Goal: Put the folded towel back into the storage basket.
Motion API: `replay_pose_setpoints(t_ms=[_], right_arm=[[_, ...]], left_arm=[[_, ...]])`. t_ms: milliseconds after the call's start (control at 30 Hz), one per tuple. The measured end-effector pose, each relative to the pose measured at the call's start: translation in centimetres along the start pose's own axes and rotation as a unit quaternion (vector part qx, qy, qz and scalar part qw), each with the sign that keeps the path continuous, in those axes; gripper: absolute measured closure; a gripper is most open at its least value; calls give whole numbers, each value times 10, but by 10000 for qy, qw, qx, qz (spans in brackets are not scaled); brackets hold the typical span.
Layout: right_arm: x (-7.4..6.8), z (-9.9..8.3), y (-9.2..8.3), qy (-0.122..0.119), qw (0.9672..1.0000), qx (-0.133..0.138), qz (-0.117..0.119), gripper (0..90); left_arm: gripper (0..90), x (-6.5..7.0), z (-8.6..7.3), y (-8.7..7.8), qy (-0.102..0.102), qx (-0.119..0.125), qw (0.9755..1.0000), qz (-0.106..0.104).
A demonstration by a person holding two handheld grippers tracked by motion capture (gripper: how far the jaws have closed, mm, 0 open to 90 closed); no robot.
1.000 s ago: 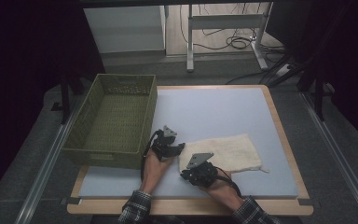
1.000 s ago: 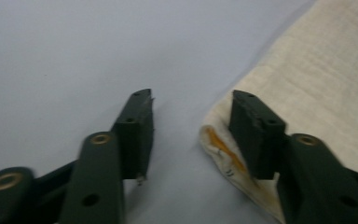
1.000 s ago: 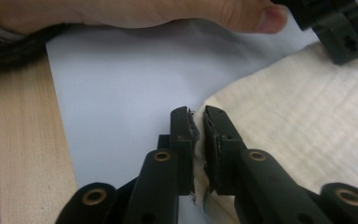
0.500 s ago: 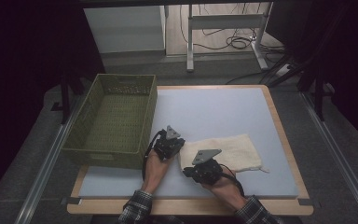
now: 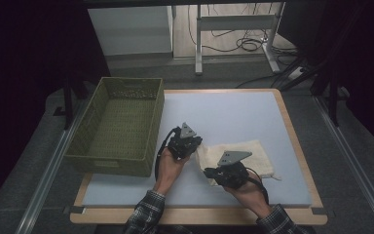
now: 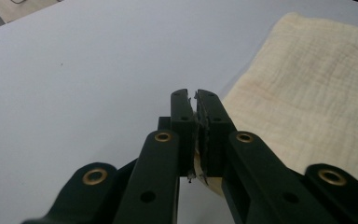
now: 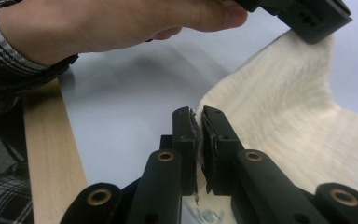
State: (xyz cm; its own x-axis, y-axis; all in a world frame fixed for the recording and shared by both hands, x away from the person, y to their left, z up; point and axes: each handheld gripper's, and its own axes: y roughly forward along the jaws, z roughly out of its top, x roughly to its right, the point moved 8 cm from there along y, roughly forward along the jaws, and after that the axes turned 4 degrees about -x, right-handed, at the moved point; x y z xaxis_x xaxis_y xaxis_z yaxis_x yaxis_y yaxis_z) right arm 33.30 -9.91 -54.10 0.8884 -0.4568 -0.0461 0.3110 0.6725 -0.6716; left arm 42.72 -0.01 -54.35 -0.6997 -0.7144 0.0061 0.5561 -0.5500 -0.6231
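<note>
The cream cloth (image 5: 241,158) is lying flat on the pale counter (image 5: 233,112), toward the counter's near edge and right of centre, its long axis running roughly left to right, parallel to that near edge. Both grippers are working at its left end.

The left gripper (image 5: 195,144) is pinching the far-left corner of the cloth; in the left gripper view its jaws are pressed almost together with a thin fold of fabric between the pads, after closing in the last moment. The right gripper (image 5: 210,173) is holding the near-left corner, jaws likewise narrow and clamped on cloth; in the right gripper view the fabric is rising in a ridge from these jaws toward the other gripper.

So the cloth is extending rightward from both sets of jaws, its free end pointing at the counter's right edge. The green basket (image 5: 119,126) is standing along the counter's left edge, nearer the left hand (image 5: 168,165).

Judgement: with the left end pinned at both corners, the next move probably turns on carrying that end across the long axis.
</note>
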Motion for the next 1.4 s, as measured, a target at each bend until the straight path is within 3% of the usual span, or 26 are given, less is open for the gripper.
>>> replay_pose_setpoints(t_ms=[900, 1400], right_arm=[[38, -28, -47, 474, 9980, 178, -381, 841], [52, -43, -66, 716, 9958, 246, -510, 841]], left_arm=[[861, 36, 50, 30, 515, 150, 9981, -308], [860, 52, 67, 47, 575, 201, 9964, -595]])
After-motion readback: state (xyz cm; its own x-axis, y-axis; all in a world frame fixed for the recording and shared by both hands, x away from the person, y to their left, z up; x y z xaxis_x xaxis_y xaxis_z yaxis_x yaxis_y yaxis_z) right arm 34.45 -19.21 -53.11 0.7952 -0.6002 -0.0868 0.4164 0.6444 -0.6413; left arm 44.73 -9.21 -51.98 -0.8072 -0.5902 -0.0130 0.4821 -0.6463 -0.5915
